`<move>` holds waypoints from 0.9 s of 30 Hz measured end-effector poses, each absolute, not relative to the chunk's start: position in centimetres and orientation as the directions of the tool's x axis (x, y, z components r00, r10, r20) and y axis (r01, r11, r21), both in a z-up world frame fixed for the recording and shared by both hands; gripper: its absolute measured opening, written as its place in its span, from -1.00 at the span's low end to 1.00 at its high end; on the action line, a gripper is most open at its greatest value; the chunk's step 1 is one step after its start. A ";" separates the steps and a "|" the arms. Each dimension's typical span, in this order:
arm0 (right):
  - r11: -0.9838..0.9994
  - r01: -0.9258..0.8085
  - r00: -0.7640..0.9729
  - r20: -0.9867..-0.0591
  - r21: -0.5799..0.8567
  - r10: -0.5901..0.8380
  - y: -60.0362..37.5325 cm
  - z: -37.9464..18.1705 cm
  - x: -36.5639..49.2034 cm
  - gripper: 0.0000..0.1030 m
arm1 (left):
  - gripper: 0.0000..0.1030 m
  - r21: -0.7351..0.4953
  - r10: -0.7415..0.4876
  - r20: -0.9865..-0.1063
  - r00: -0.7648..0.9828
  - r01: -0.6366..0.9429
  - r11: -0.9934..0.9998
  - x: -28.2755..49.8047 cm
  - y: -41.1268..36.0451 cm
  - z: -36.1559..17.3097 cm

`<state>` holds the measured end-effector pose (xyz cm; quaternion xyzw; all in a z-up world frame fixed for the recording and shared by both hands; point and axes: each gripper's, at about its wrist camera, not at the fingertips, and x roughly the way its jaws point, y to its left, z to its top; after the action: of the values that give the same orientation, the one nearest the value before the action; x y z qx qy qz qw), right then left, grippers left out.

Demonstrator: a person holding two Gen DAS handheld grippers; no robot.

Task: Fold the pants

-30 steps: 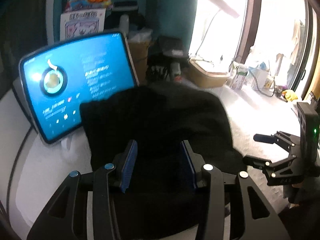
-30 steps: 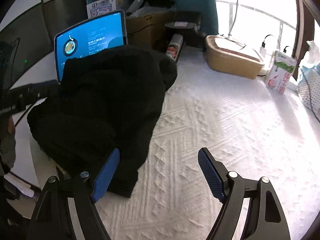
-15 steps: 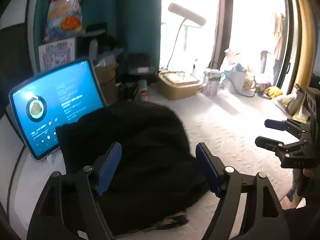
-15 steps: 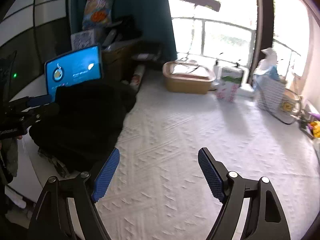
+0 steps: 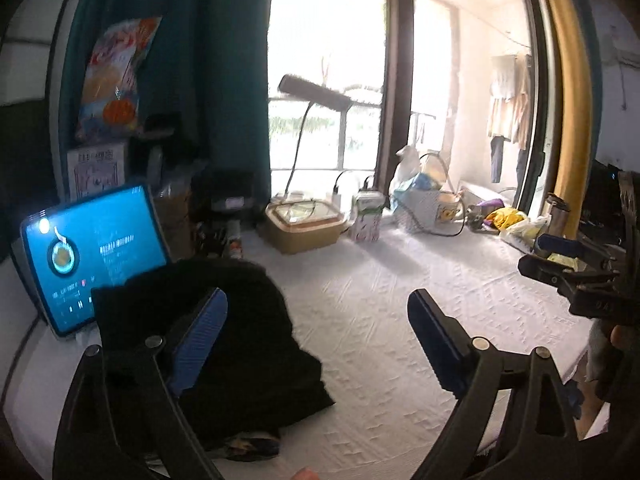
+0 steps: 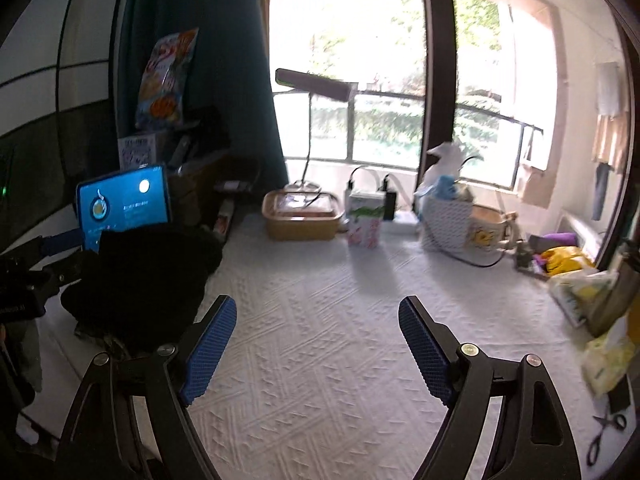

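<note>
The black pants point(image 5: 240, 340) lie folded in a bundle at the left end of the white textured cloth, in front of a lit tablet; they also show in the right wrist view point(image 6: 148, 276). My left gripper point(image 5: 316, 336) is open and empty, raised above and just right of the bundle. My right gripper point(image 6: 316, 344) is open and empty over bare cloth, well right of the pants. The right gripper also shows at the right edge of the left wrist view point(image 5: 576, 264), and the left gripper at the left edge of the right wrist view point(image 6: 44, 256).
A lit tablet point(image 5: 88, 256) stands behind the pants. A tan lidded box point(image 6: 302, 216), a small carton point(image 6: 364, 224), a white basket point(image 6: 444, 216) and a mug line the far edge by the window. Bags point(image 6: 580, 280) and scissors point(image 6: 608, 428) lie at right.
My left gripper opened, let go of the pants and pulled up and back. Both grippers rose and tilted up, so the window now fills the views. The pants stay bundled at left.
</note>
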<state>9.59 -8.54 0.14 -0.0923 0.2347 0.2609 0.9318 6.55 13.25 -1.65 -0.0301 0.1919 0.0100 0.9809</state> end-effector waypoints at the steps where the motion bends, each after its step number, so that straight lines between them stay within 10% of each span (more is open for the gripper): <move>1: 0.852 -0.521 0.763 -0.477 -0.053 0.437 -9.0 0.5 9.2 0.67 | 0.79 -0.051 0.006 -0.364 0.931 -0.026 0.998 6.2 12.7 -1.4; 27: 0.908 -0.414 0.859 -0.357 -0.060 0.367 -14.8 4.2 3.8 0.81 | 0.97 -0.005 0.144 -0.258 0.955 -0.151 0.989 2.6 8.9 0.9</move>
<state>3.79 -14.80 4.17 -0.0676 0.1716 0.2030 0.9616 2.60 8.87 0.86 -0.0124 0.1296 0.0746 0.9887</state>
